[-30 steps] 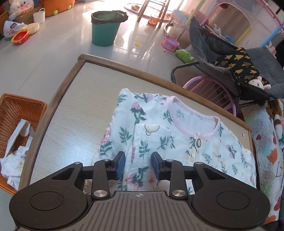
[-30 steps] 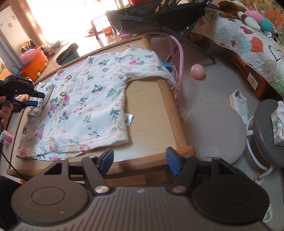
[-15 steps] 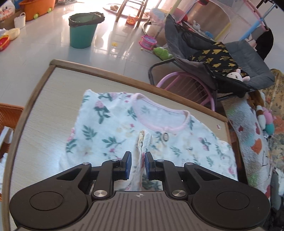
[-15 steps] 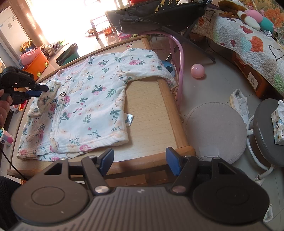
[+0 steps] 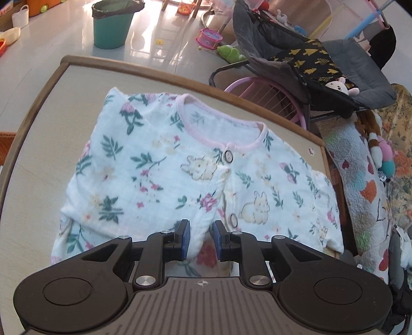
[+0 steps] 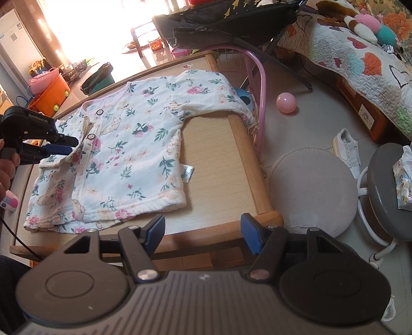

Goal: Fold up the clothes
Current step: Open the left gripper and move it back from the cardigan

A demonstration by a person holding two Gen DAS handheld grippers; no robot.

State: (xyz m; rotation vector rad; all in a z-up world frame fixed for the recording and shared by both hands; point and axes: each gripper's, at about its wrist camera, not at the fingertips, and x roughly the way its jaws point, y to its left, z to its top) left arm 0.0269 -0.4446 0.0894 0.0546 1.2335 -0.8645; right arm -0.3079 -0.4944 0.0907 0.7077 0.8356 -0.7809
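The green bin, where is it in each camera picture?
Left wrist view: the green bin stands on the floor at the top left, beyond the table's far edge.
Right wrist view: the bin is small at upper left, behind the table, beside the orange crate.
Shared landmark: the floral top's pink collar.

Seen from the right wrist, the shirt (image 6: pixel 123 154) lies on the table (image 6: pixel 221 180); the ball (image 6: pixel 286 102) sits at two o'clock, the cushion (image 6: pixel 311 190) at three
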